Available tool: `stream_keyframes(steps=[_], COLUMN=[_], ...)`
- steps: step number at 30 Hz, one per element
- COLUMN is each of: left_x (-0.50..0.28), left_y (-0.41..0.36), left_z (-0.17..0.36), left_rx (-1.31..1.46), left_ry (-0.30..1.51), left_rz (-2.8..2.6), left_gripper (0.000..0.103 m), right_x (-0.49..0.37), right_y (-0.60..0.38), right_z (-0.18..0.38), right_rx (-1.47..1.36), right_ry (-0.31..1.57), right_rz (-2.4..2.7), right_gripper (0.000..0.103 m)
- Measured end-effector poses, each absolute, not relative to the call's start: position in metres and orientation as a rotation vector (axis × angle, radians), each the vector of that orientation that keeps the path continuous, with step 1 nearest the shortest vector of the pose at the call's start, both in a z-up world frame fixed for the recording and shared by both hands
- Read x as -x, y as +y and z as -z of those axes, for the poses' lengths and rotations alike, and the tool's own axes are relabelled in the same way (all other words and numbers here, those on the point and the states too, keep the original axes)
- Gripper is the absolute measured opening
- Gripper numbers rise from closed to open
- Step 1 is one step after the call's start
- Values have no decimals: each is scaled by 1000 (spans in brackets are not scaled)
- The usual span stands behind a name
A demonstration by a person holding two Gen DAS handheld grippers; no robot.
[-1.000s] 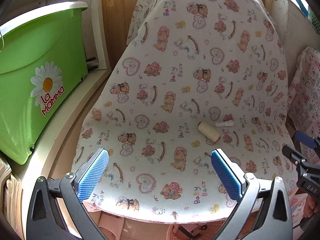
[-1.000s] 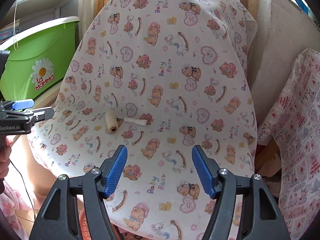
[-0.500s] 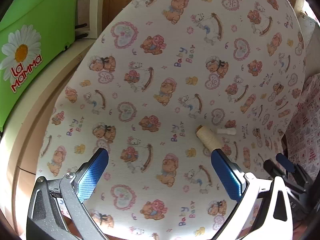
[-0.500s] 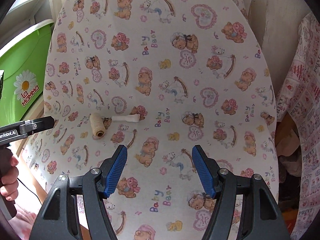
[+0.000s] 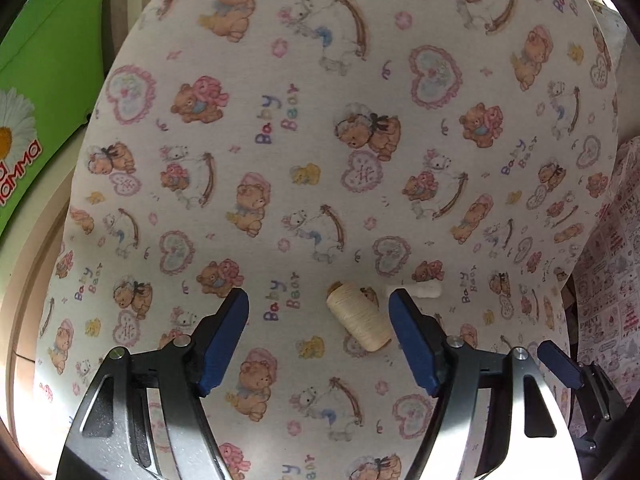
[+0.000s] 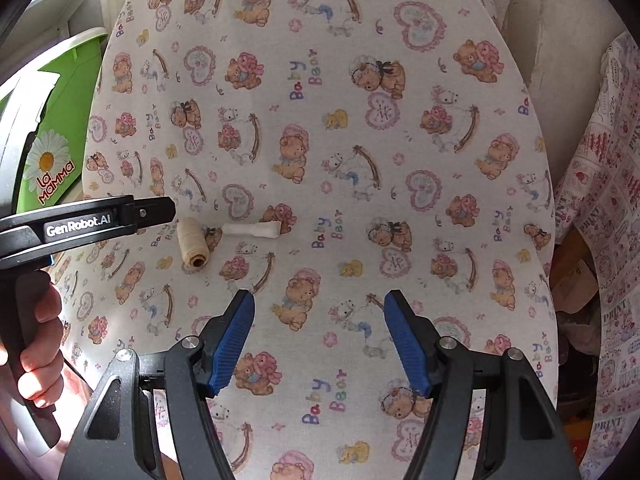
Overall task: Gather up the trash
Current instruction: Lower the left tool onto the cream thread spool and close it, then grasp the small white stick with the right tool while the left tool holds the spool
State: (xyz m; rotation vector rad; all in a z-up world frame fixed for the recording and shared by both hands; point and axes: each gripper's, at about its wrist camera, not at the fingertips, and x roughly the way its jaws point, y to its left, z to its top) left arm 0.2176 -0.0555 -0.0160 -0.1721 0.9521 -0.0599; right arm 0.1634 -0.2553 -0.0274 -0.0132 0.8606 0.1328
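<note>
So from my feed there's two bits of trash on the teddy-bear print cover (image 6: 360, 160); first is a cream thread spool (image 5: 359, 317), nearly fully wound, lying on its side with one end pointing toward me and slightly right; in the right wrist view the spool's (image 6: 193, 248) open core end is showing; second is a small white stick-shaped thing (image 6: 253, 229), flat on the cover, wider at its right end, lying crosswise just beside the spool's far end; can't tell if they touch.
</note>
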Motion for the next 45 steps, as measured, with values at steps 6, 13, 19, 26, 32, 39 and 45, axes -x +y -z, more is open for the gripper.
stream_keyframes(steps=[6, 13, 19, 26, 32, 39, 45], left_x=[-223, -232, -227, -205, -194, -188, -185], left_y=[-72, -84, -91, -84, -75, -52, -36], left_z=[31, 48, 51, 28, 16, 10, 11], left_rx=[167, 191, 171, 97, 54, 80, 100], left_ry=[995, 1033, 1054, 971, 917, 905, 920], left_rz=[70, 92, 142, 156, 129, 112, 98], left_gripper=[59, 50, 27, 26, 26, 26, 26], right_x=[-162, -161, -161, -163, -168, -190, -216], right_y=[-263, -267, -267, -263, -254, -226, -209], right_z=[24, 23, 21, 21, 23, 22, 27], right_rx=[4, -20, -9, 5, 12, 38, 60], right_ry=[861, 865, 859, 852, 848, 838, 826], right_rz=[-117, -121, -111, -107, -112, -149, -199], right_gripper=[69, 69, 69, 69, 69, 69, 69])
